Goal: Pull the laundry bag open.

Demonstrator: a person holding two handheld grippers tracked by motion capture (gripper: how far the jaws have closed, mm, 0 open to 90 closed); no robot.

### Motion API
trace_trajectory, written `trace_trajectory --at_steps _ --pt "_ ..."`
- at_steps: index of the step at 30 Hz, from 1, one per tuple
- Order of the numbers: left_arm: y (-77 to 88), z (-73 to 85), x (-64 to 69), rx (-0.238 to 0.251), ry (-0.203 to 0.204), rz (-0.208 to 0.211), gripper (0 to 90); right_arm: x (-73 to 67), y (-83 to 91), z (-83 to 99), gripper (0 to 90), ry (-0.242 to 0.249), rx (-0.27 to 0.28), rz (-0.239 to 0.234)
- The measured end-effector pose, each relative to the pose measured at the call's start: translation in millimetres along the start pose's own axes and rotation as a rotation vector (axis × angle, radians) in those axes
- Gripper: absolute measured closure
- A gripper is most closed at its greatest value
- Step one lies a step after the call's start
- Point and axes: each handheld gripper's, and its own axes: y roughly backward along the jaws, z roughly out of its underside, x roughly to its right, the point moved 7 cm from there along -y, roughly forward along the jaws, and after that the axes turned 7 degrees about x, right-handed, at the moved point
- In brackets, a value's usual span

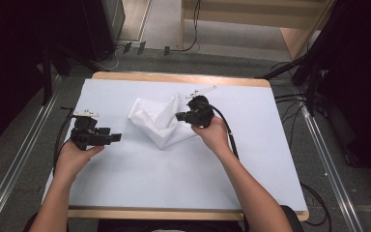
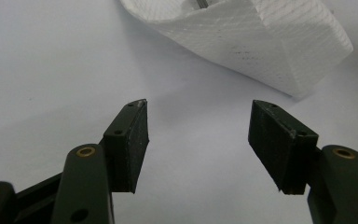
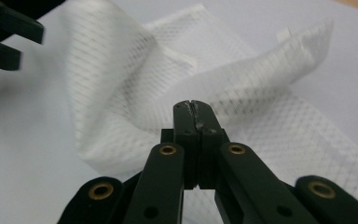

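Two tongs, one job: folding the white mesh cloth (image 1: 159, 121) lying rumpled near the middle of the table (image 1: 174, 193). My right gripper (image 1: 180, 116) is clamped tight on a raised fold of it, at three o'clock of the heap, I judge so that edge can be carried across. My left gripper (image 1: 117, 137) waits at nine o'clock, jaws wide apart and holding nothing, aimed at the cloth's near corner (image 2: 307, 88), ready to pin it
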Motion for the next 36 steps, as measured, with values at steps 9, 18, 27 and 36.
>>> trace_trajectory --at_steps 9,18,27,36 --pt "2.9 0.9 -1.7 0.004 0.007 -0.009 38.9 30.7 -19.0 22.4 90.0 -0.067 -0.058 0.054" --pt "8.7 1.9 -4.3 0.012 0.013 -0.019 39.0 3.6 -44.3 22.2 90.0 -0.002 -0.070 0.017" --pt "18.0 0.4 -8.4 0.039 0.027 -0.033 39.0 -39.0 -58.9 16.2 89.9 0.055 -0.056 -0.057" --pt "17.5 -1.9 -5.9 0.052 0.015 -0.033 38.9 -56.5 -76.7 31.8 89.9 0.074 -0.111 -0.088"
